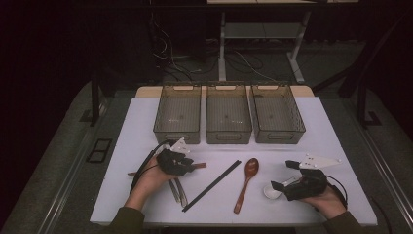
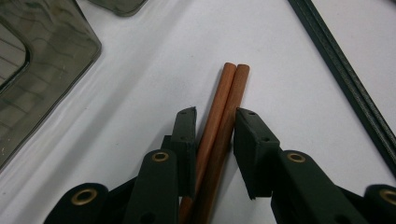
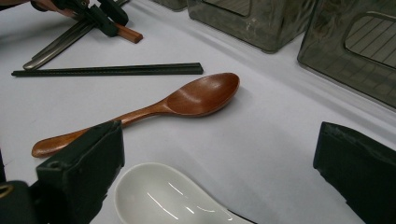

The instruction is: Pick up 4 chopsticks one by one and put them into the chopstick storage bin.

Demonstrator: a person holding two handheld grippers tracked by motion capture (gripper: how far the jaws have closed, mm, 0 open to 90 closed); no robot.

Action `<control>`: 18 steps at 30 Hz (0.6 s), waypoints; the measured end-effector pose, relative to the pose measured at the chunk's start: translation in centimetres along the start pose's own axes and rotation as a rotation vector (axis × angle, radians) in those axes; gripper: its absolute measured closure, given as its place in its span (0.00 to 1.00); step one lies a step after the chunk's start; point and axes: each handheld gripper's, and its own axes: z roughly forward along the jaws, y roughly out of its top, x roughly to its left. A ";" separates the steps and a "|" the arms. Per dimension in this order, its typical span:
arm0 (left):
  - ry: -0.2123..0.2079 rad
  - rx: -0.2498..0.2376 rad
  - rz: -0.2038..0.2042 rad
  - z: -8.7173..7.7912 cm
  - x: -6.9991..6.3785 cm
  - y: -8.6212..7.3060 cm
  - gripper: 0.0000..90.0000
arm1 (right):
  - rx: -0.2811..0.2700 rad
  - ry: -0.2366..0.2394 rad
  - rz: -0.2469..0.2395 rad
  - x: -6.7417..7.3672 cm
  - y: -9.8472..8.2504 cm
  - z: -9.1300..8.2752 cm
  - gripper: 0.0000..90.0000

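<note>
Reddish-brown wooden chopsticks (image 2: 223, 116), a pair lying side by side on the white table (image 1: 146, 122), sit between the jaws of the left gripper (image 2: 215, 135); the left jaw's pad lies against them, a thin gap shows at the right one, so the jaws straddle the pair without a firm pinch. In the high view this gripper (image 1: 181, 165) is at the table's left front, below the leftmost of three smoky translucent plastic bins (image 1: 178, 113). Black chopsticks (image 1: 213, 185) lie diagonally at the middle, with a brown wooden spoon (image 1: 246, 183) just to their right. Metal chopsticks (image 1: 178, 191) lie near the left hand (image 1: 153, 179). The right gripper (image 3: 219, 158) has its jaws wide apart, straddling a white ceramic spoon (image 3: 163, 196) that rests on the table, untouched by the pads.
</note>
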 end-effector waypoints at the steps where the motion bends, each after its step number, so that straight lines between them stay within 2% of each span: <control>1: 0.000 0.001 0.000 0.0 0.0 0.0 0.76 | 0.000 0.000 -0.001 0.0 0.0 0.0 0.02; 13: 0.045 0.013 -0.039 -0.2 0.3 -0.1 0.82 | 0.000 0.000 -0.001 0.0 0.0 0.0 0.02; 18: 0.086 0.018 -0.075 -0.4 0.5 -0.1 0.83 | 0.001 0.000 0.000 0.0 0.0 0.0 0.02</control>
